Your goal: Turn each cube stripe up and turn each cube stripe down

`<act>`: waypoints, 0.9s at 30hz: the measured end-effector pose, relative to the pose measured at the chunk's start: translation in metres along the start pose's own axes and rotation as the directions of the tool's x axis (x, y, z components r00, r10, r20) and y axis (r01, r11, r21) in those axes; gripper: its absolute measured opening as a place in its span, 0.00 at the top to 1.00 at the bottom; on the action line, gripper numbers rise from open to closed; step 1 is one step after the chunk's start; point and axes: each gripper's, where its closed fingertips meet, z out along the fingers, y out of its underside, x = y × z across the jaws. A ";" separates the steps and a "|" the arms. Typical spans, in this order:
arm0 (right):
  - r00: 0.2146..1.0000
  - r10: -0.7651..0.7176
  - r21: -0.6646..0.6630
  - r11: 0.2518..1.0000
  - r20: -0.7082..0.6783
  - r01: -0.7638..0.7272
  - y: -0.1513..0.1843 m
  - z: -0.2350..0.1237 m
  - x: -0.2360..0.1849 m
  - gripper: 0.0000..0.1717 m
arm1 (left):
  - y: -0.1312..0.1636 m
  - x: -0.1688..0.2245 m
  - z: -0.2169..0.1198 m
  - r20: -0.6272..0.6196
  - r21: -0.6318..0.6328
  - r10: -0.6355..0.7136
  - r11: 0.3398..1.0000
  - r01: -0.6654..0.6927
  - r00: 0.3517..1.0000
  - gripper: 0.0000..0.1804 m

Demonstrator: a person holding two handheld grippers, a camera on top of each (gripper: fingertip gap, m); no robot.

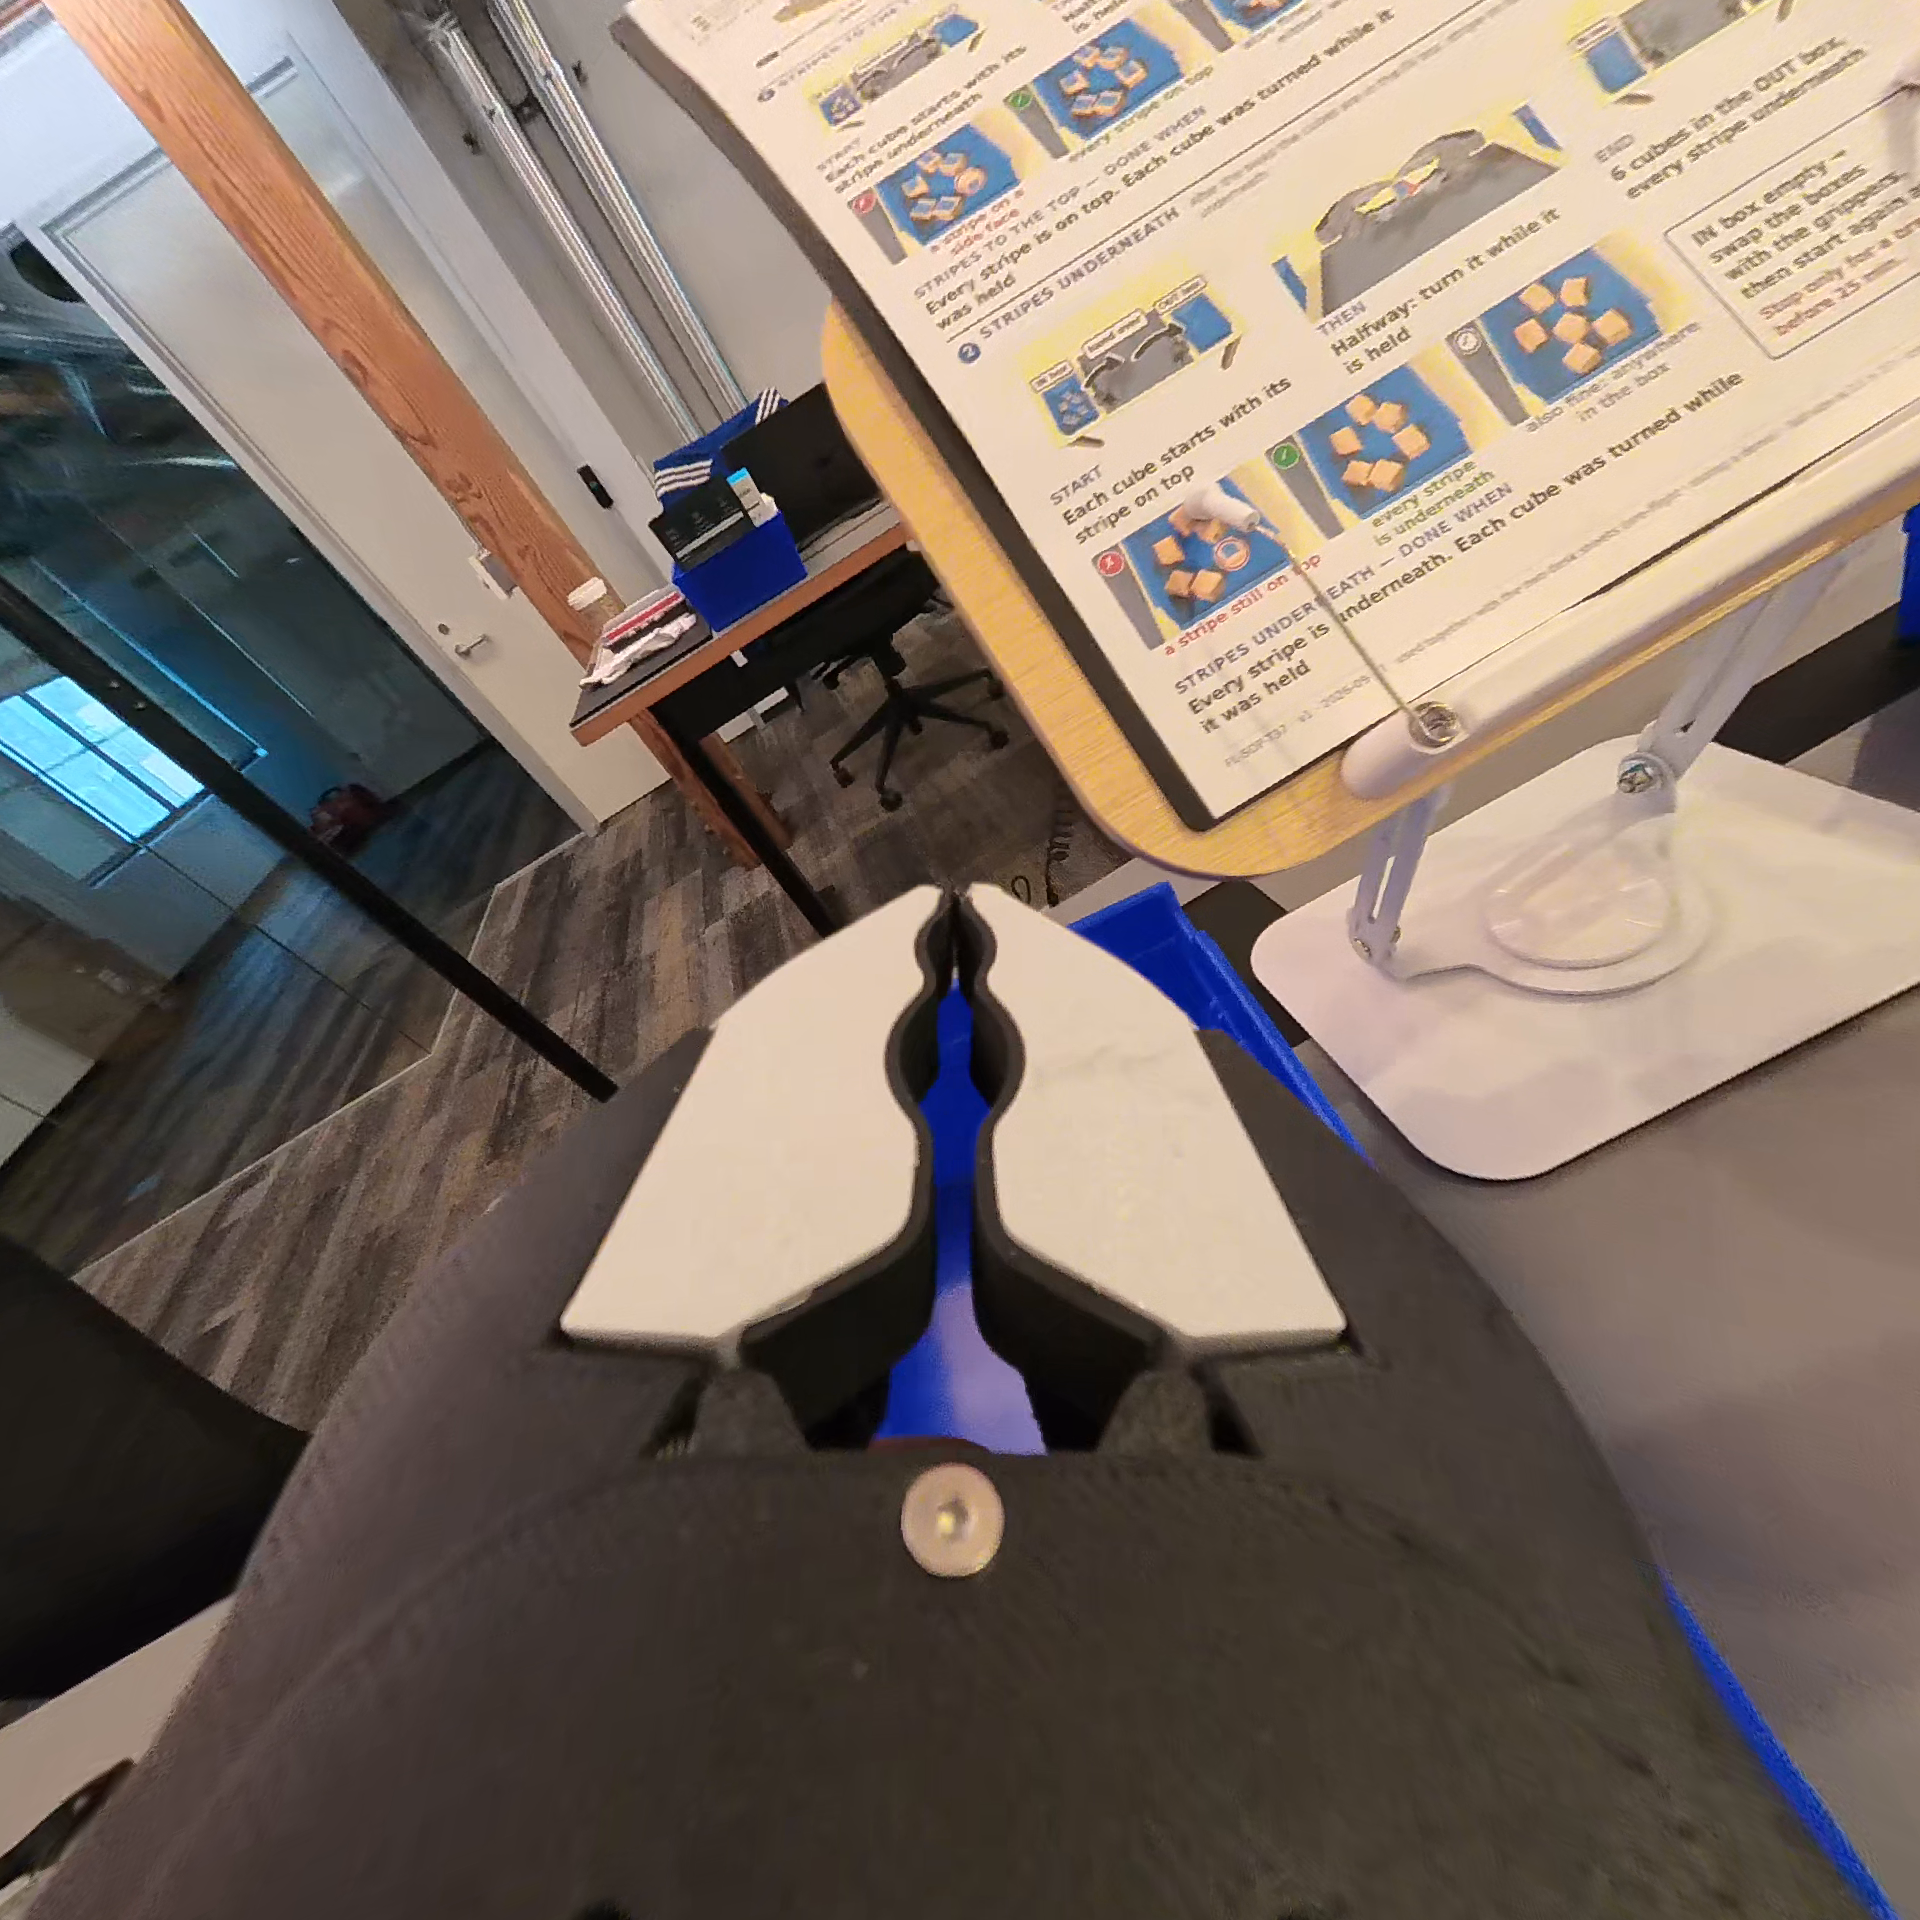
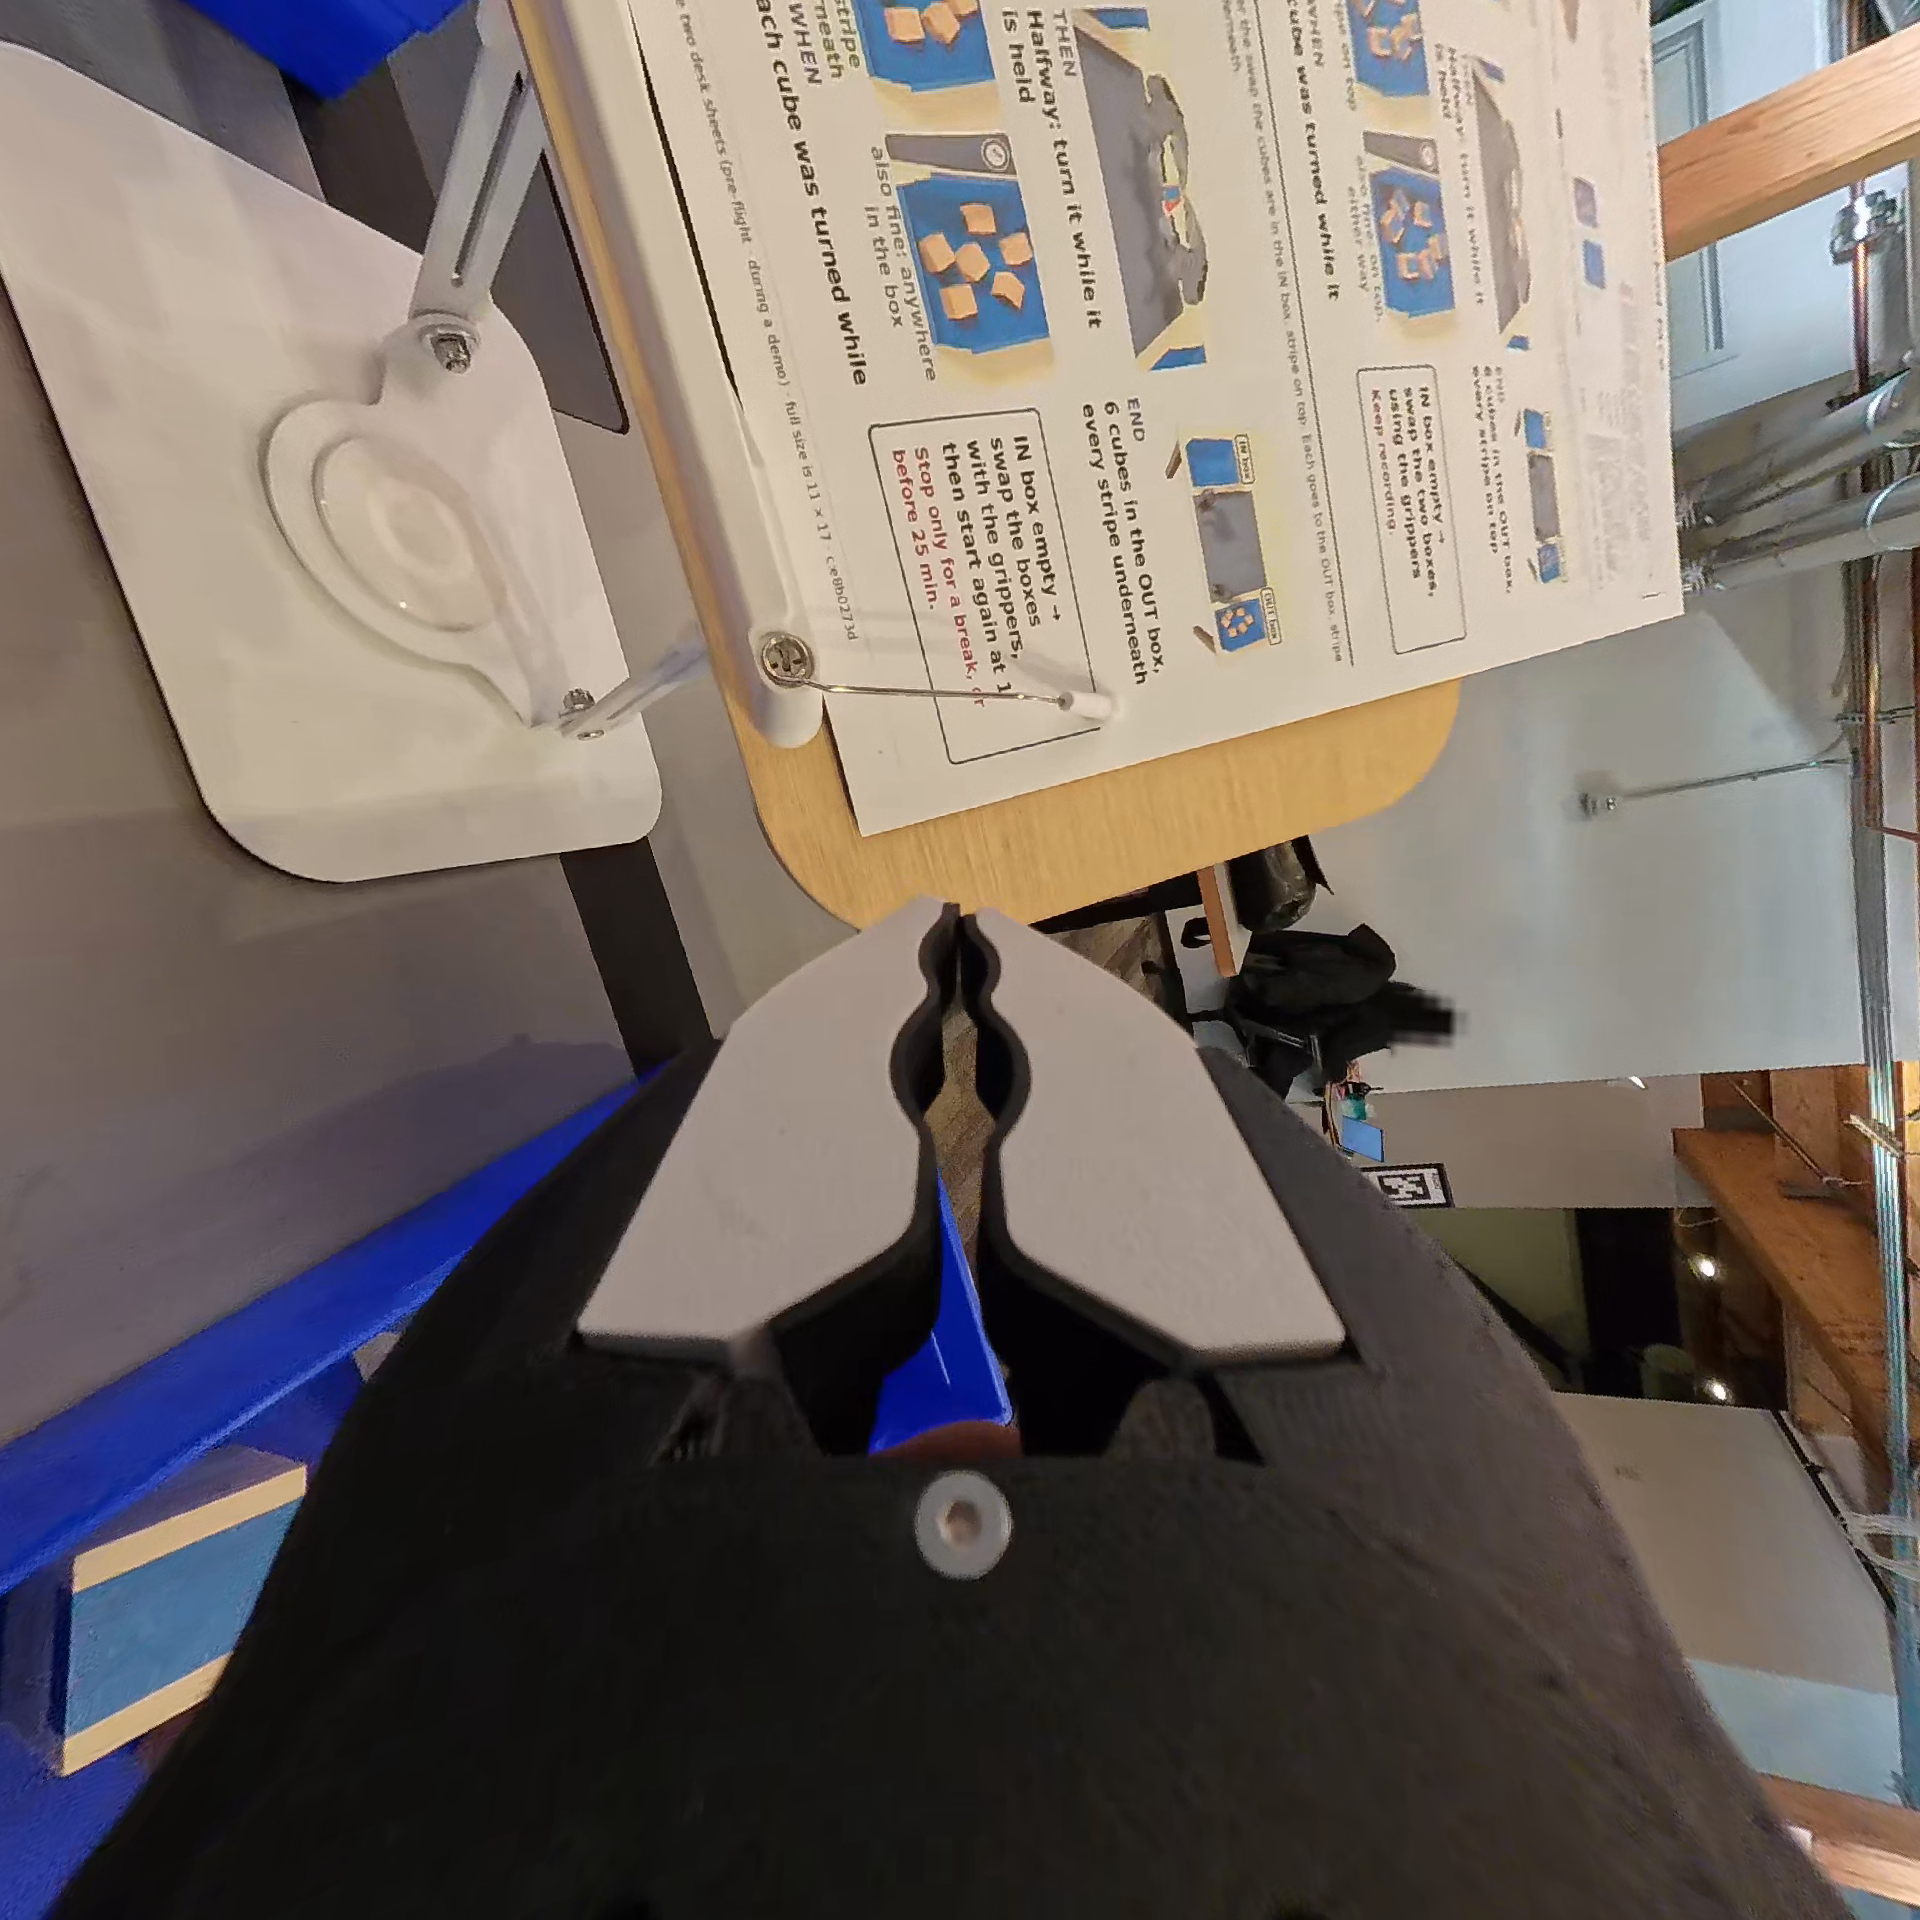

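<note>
A grey tabletop [image 2: 208,1039] carries a white-based wooden document stand [image 1: 1039,623] with a printed instruction sheet [image 1: 1351,364]. Blue plastic boxes [image 1: 1174,956] sit beneath both tools. The left gripper [image 1: 954,914] and right gripper [image 2: 954,925] are closed with fingertips meeting, holding nothing. One blue-and-wood cube [image 2: 156,1600] lies in the right-hand box.

Matt grey gripper fingers [image 1: 790,1132], wood-grain stand board [image 2: 1143,831], paper sheet [image 1: 1351,312], seemingly glossy blue plastic box [image 1: 1174,956]
</note>
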 end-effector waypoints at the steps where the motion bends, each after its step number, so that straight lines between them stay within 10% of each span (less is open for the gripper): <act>1: 1.000 0.003 -0.001 1.000 0.000 -0.003 0.001 0.000 0.001 1.00 | 0.002 -0.001 0.001 0.001 -0.006 -0.012 1.000 0.012 1.000 1.00; 15: 1.000 0.020 -0.013 1.000 -0.019 -0.020 0.011 0.002 0.008 0.99 | 0.021 -0.025 0.002 0.032 -0.042 -0.056 0.997 0.058 0.998 0.97; 27: 0.998 0.036 -0.003 0.999 -0.043 -0.036 0.012 -0.002 0.017 0.92 | 0.027 -0.033 0.005 0.027 -0.016 -0.155 0.988 0.155 0.988 0.77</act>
